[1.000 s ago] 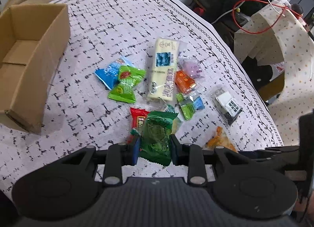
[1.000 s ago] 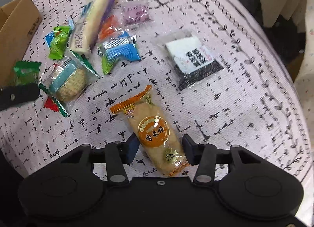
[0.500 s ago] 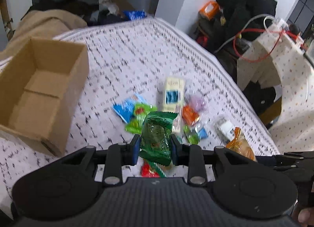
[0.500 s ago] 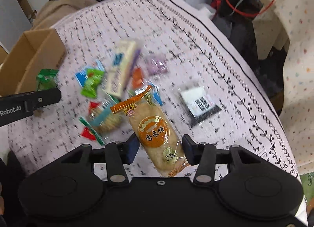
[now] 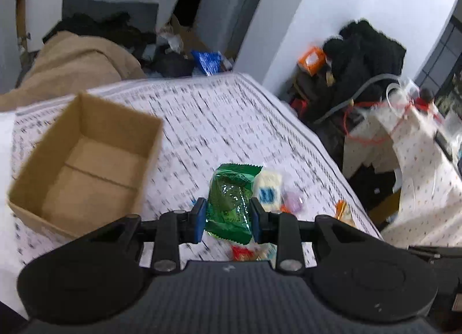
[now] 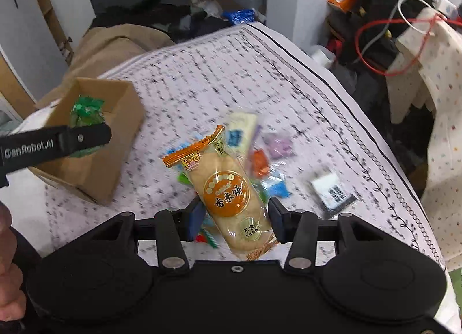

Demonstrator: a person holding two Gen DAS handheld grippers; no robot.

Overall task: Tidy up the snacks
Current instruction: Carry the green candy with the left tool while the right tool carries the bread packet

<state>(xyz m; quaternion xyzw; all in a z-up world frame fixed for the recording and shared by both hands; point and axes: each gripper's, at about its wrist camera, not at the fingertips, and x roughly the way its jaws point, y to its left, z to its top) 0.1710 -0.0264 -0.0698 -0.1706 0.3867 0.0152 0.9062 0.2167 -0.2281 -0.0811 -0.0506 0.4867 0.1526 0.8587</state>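
Observation:
My left gripper point(image 5: 228, 220) is shut on a green snack packet point(image 5: 231, 204), held in the air above the patterned tablecloth. An open cardboard box point(image 5: 83, 160) stands to its left with its inside bare. My right gripper point(image 6: 234, 217) is shut on a long orange rice-cracker packet point(image 6: 225, 189), also lifted off the table. In the right wrist view the left gripper's finger point(image 6: 57, 143) and the green packet point(image 6: 86, 111) appear in front of the box point(image 6: 98, 166). Several loose snack packets point(image 6: 260, 155) lie on the cloth below.
A black-and-white packet point(image 6: 332, 189) lies apart on the right of the cloth. The table's right edge point(image 6: 361, 120) drops toward clutter: a dotted cloth point(image 6: 441, 103), red cable, dark clothing. A tan garment point(image 5: 72, 65) lies beyond the far edge. A hand point(image 6: 8, 261) shows at bottom left.
Both grippers rose off the table with their packets, and the views tilted up toward the room. The left gripper with the green packet moved toward the box.

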